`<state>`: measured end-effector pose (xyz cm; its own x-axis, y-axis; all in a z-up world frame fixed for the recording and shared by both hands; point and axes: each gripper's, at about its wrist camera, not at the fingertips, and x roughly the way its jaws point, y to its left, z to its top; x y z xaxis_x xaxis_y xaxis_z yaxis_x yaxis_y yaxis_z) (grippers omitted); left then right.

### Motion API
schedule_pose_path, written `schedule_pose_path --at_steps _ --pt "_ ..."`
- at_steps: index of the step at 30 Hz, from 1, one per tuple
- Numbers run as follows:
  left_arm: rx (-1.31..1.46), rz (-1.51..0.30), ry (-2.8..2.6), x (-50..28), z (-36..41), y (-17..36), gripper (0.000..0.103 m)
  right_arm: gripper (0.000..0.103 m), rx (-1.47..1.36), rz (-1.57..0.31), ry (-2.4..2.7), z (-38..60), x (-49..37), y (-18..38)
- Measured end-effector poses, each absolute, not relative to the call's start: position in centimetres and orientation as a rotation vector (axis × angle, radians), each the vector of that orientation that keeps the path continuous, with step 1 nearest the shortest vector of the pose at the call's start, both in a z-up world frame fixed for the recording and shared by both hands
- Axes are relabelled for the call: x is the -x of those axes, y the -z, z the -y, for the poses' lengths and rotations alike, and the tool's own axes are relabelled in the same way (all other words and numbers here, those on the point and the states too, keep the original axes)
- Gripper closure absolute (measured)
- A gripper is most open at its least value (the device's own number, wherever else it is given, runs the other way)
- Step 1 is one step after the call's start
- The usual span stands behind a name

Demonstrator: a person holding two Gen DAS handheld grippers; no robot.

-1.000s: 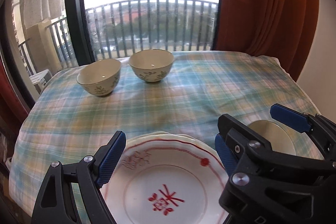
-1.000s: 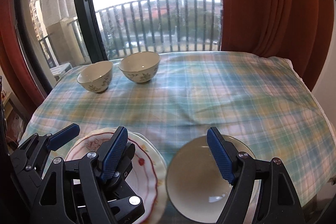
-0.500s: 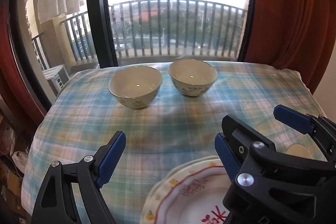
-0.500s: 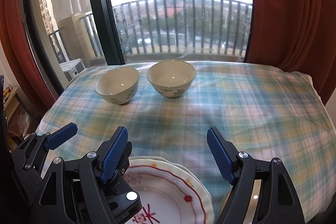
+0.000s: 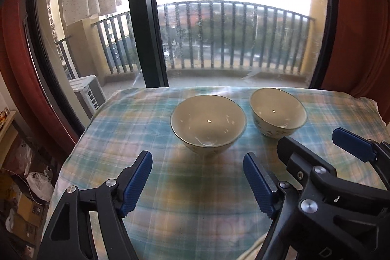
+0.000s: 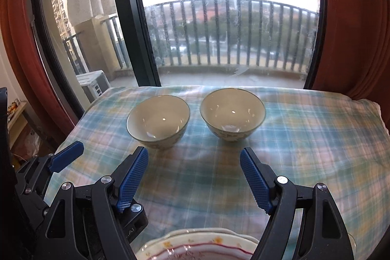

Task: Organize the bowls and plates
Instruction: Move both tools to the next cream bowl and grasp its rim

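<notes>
Two cream bowls with leaf patterns stand side by side at the far side of the table: the left bowl (image 5: 208,123) (image 6: 158,122) and the right bowl (image 5: 277,112) (image 6: 232,115). My left gripper (image 5: 197,183) is open and empty, hovering just short of the left bowl. My right gripper (image 6: 193,180) is open and empty, short of the gap between the bowls. A stack of red-patterned plates (image 6: 197,245) lies under the right gripper at the near edge; only a sliver of its rim (image 5: 251,251) shows in the left wrist view.
The table has a plaid cloth (image 5: 151,128) (image 6: 316,138). Behind it are a balcony window with a dark frame (image 5: 146,16) and red curtains (image 6: 353,16). The right gripper shows in the left wrist view (image 5: 351,145); the left gripper shows at the left of the right wrist view (image 6: 65,157).
Both grippers have moved forward over the table toward the bowls, which now look larger and nearer. The plates have slid toward the bottom of both views. The plain plate at right is out of sight.
</notes>
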<state>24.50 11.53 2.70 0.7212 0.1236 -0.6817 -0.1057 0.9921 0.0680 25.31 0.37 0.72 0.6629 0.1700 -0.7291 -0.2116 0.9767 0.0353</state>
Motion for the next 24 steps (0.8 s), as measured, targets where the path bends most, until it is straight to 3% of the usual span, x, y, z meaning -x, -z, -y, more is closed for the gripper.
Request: schedule_pose_path --at_steps 5,12,24 --pt "-0.051 -0.764 -0.146 -26.6 -12.7 -2.2 0.029 0.024 0.028 -0.827 -0.212 -1.7 -27.6 0.2" --pt "-0.041 -0.807 -0.154 -29.6 -13.9 -0.7 0.035 0.043 0.017 -0.871 -0.231 -3.6 -30.5 1.9" --pt "-0.016 -0.859 -0.15 -32.5 -14.6 1.9 0.035 0.048 0.011 -0.923 -0.182 -5.1 -34.1 5.3"
